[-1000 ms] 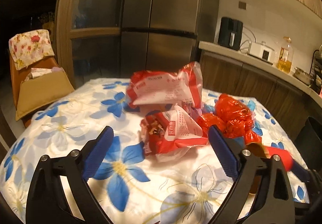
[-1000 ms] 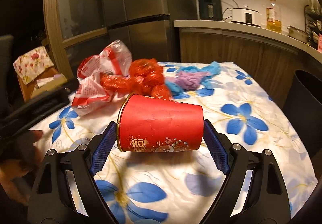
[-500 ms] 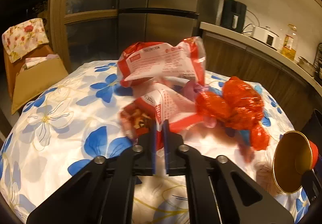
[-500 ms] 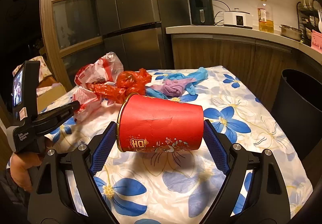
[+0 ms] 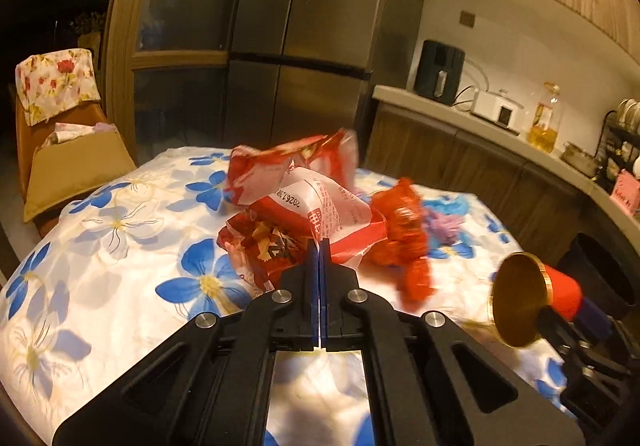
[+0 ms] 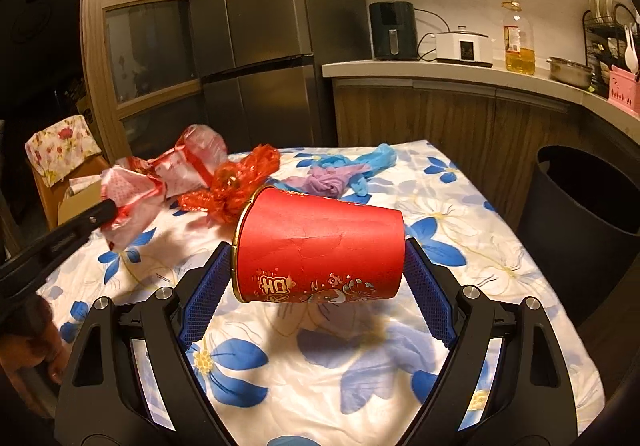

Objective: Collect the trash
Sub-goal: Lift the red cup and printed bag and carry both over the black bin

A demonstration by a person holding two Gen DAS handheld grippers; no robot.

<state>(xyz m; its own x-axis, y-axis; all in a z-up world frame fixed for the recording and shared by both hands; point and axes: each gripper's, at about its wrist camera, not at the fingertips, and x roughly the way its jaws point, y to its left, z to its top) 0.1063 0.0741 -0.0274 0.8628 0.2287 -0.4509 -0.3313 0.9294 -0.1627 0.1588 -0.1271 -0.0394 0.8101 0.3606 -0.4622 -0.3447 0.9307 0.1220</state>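
Since the earlier frame, my left gripper point(image 5: 319, 246) has gone from wide open around the red-and-white snack wrapper point(image 5: 316, 221) to fully clamped, pinching the wrapper's near edge at the fingertips; the wrapper now hangs raised off the flowered tablecloth point(image 5: 120, 246), dead ahead of that gripper. My right gripper point(image 6: 316, 278) stands wide, pads pressed on both ends of the red paper cup point(image 6: 320, 250), whose long axis lies crosswise between the fingers, gold rim toward the left pad. The dark bin point(image 6: 584, 221) stands off the table edge, ahead and right of the right gripper, so I judge the right hand nearer and first to deposit. Remaining red cellophane point(image 6: 236, 181) and gloves point(image 6: 348, 169) lie ahead, beyond the cup.
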